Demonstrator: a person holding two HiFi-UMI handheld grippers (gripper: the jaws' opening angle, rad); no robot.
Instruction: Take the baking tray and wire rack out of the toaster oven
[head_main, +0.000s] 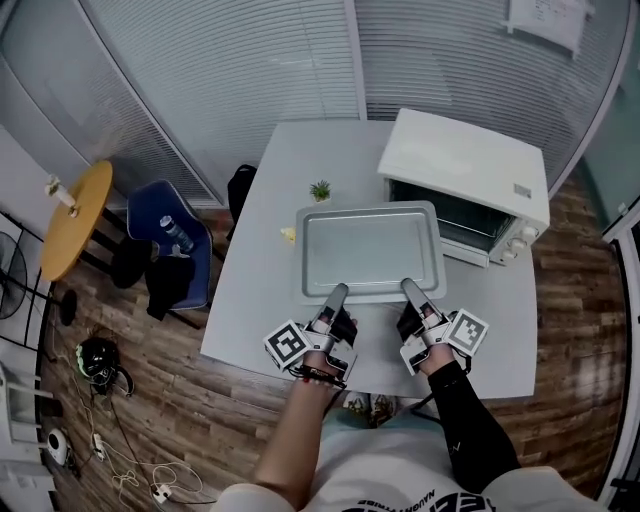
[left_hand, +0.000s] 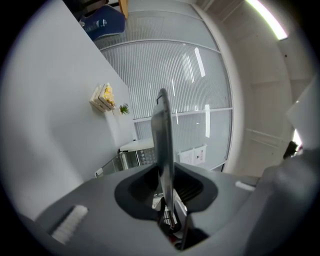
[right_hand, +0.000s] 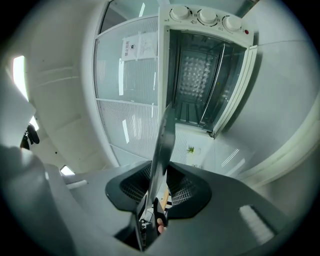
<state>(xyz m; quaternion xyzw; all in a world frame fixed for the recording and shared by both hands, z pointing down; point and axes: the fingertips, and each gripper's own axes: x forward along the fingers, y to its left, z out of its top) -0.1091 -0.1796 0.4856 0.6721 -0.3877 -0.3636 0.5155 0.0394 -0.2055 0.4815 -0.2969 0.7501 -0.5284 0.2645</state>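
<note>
Tray (head_main: 370, 250) was out, over the table (head_main: 290, 160) at our 12 o'clock, left gripper (head_main: 335, 295) and right gripper (head_main: 408, 290) each clamped on its near rim; we judged the rack was left to pull from the oven (head_main: 465, 165) at 1 o'clock.

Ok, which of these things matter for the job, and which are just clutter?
Job: tray, gripped by left gripper and right gripper; oven, open.
Lying about: plant, yellow item, chair, bottle, round table.
</note>
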